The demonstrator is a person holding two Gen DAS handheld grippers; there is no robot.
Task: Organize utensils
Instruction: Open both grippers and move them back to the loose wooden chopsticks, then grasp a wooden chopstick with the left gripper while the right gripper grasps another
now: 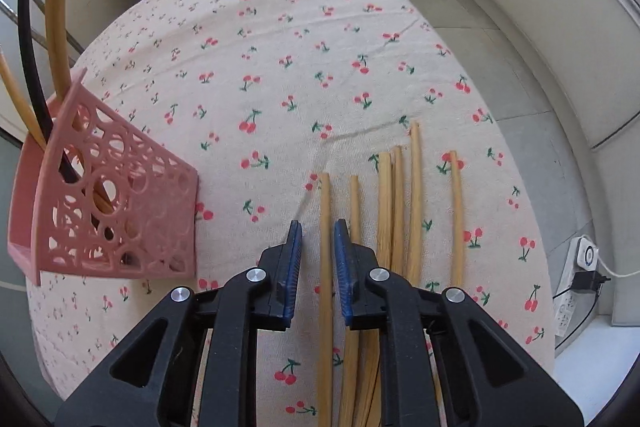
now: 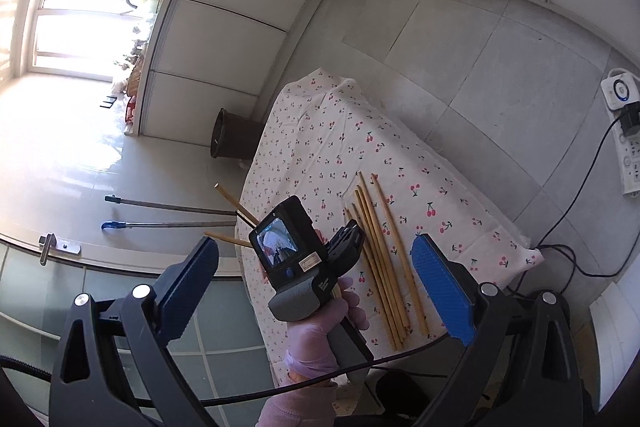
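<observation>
Several bamboo chopsticks [image 1: 415,187] lie side by side on the cherry-print tablecloth [image 1: 280,47]. My left gripper [image 1: 318,247] is open, low over the cloth, its blue pads either side of the leftmost chopstick [image 1: 326,227] without closing on it. A pink perforated utensil holder [image 1: 112,203] stands at the left with a few chopsticks [image 1: 56,7] in it. In the right wrist view my right gripper [image 2: 316,275] is wide open and empty, held high above the left gripper [image 2: 348,239] and the chopsticks [image 2: 384,247].
A dark bin [image 2: 232,139] stands on the floor beyond the table's far end. A white power strip [image 2: 624,131] with cables lies on the floor to the right. Two long metal-handled tools [image 2: 168,215] lie on the floor to the left.
</observation>
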